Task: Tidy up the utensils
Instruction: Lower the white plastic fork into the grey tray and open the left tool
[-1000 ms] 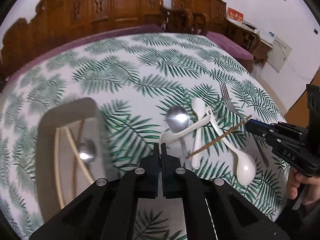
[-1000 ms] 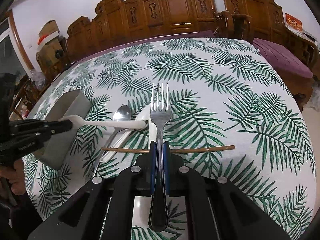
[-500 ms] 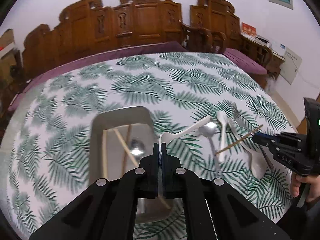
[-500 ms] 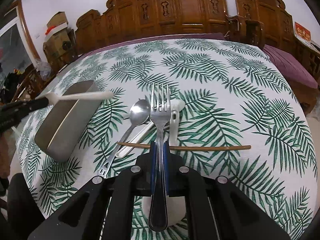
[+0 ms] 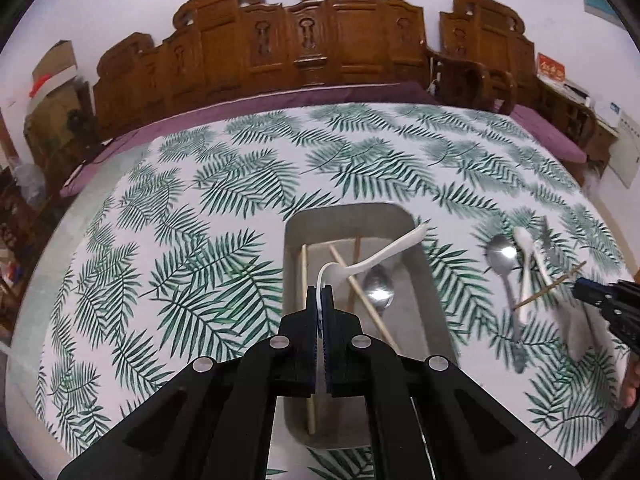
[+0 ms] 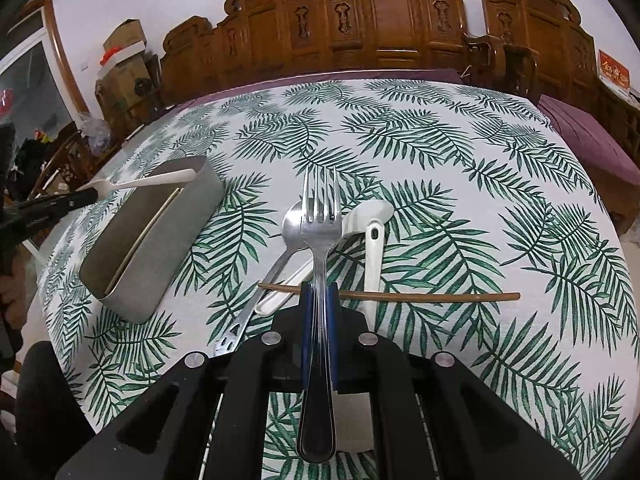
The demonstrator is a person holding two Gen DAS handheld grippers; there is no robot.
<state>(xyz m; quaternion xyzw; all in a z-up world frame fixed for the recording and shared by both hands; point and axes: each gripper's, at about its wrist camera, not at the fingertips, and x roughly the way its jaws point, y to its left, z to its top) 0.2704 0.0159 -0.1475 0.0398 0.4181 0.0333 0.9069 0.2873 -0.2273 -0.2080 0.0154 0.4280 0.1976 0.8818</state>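
From the left wrist we see our left claw (image 5: 320, 300) clamped tight on the bowl end of a white plastic spoon (image 5: 384, 252), whose handle slants up and away over the grey metal tray (image 5: 292, 240). We take that tray as our landmark. Inside it lie pale chopsticks (image 5: 306, 280) and a metal spoon (image 5: 378, 288), bowl catching the light. Beside the tray, on the side toward our other hand, a second metal spoon (image 5: 504, 268) rests on the leaf-print desk (image 5: 200, 216), and just past it two white spoons (image 5: 524, 252) and a brown chopstick (image 5: 552, 284) lie crossed in a loose pile. Our right claw (image 5: 580, 290) shows at the frame's edge, beyond that pile from the tray.

From the right wrist we see our right claw (image 6: 318, 292) closed on the handle of a steel fork (image 6: 320, 224), tines pointing away from us, held above the pile. Under it lie the metal spoon (image 6: 294, 224), the white spoons (image 6: 372, 248) and the brown chopstick (image 6: 420, 297), crosswise. The tray (image 6: 188, 216) sits well apart from the fork, with our left claw (image 6: 90, 196) holding the white plastic spoon (image 6: 156, 180) over the tray's far end. Carved wooden chairs (image 6: 380, 28) stand beyond the desk (image 6: 440, 160).
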